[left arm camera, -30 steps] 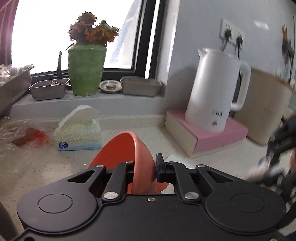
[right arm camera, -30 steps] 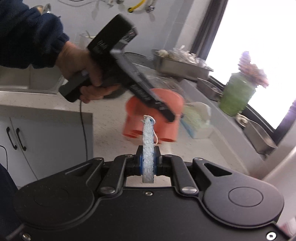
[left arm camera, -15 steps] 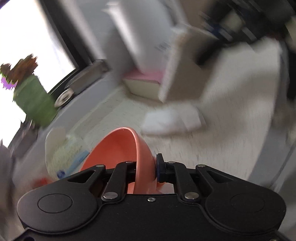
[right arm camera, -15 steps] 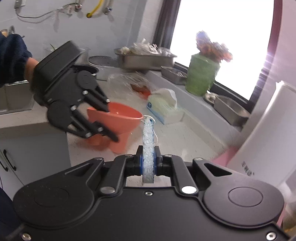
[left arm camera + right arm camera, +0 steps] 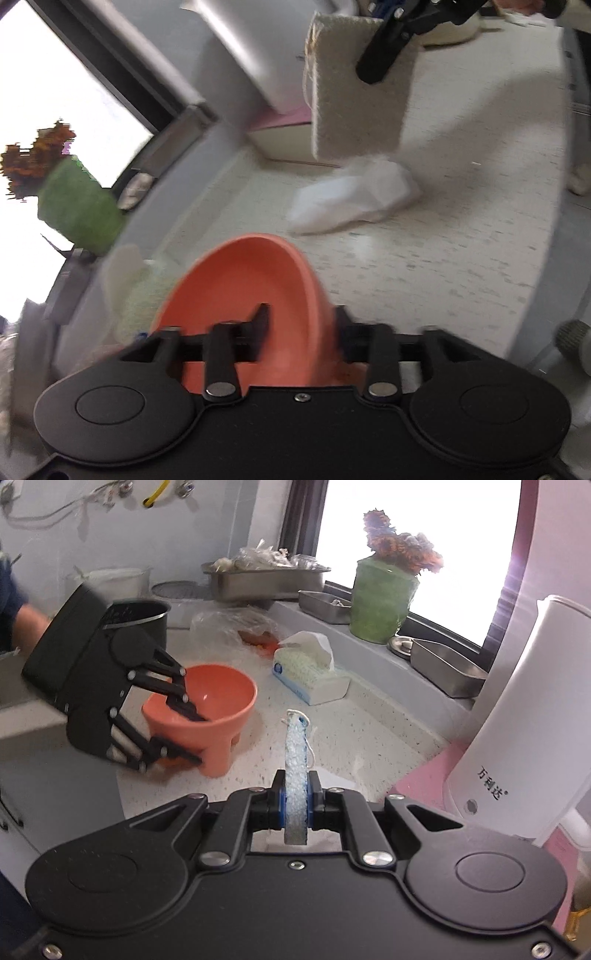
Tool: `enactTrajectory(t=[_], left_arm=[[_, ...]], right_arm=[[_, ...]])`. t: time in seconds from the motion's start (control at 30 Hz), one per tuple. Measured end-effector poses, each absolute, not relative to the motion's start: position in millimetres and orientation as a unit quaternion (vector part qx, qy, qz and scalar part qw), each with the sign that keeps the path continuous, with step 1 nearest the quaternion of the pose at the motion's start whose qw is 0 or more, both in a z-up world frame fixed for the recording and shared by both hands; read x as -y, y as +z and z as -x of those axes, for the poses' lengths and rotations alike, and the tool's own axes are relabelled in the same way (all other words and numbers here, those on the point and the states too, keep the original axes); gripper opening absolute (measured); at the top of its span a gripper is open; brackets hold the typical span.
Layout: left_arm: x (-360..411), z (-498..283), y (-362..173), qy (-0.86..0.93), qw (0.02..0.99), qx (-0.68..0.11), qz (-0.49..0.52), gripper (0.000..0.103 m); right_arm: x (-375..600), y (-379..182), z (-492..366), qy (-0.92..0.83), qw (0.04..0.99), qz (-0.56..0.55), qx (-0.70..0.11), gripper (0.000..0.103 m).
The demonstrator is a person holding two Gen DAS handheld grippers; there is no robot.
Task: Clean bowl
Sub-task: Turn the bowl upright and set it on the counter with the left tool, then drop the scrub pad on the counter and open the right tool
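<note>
Gripping the orange bowl (image 5: 207,701) by its rim, your left gripper (image 5: 192,734) stands left of your right gripper (image 5: 295,801), which pinches a blue sponge (image 5: 295,760).

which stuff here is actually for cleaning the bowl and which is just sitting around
For the job:
- orange bowl, wall gripped by the left tool
- scrub pad, clamped in the right tool

Just lying about:
- tissue box
- green vase with dried flowers
- white kettle
- metal trays
- crumpled tissue
- dark pot
</note>
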State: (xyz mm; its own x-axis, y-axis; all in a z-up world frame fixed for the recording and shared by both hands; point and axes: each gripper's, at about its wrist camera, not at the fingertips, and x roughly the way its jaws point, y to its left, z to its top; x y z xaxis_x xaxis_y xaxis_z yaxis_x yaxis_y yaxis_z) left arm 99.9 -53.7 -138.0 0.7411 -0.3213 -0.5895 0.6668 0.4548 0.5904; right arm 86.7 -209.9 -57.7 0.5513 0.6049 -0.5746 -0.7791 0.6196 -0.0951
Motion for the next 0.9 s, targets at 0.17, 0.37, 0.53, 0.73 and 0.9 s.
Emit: enactTrajectory(t=[0.17,0.37,0.53,0.73,0.9], left_arm=[[49.2,-92.8,-126.1,-0.276,0.850,-0.188,-0.408,0.067],[41.6,-83.3,-112.8,-0.243,0.883,-0.199,-0.347,0.075],[35.3,-72.9,-113.1,-0.207,0.904,-0.211,-0.308,0.076],[27.0,-62.7,-109.4,-0.132,0.940,-0.234,-0.211,0.076],[21.4,-56.1,-102.0,-0.105,0.951,-0.244,-0.160,0.077]], right_arm=[[200.0,-62.0,-129.5,0.375,0.872,0.043,-0.311,0.011],[170.2,-74.1,-181.9,0.327,0.871,-0.045,-0.364,0.012],[118.4,-77.8,-206.9,0.295,0.888,0.076,-0.344,0.012],[74.0,-95.7,-204.7,0.360,0.859,0.266,-0.249,0.012],[66.8,-107.7,-200.8,0.371,0.838,0.318,-0.241,0.031]])
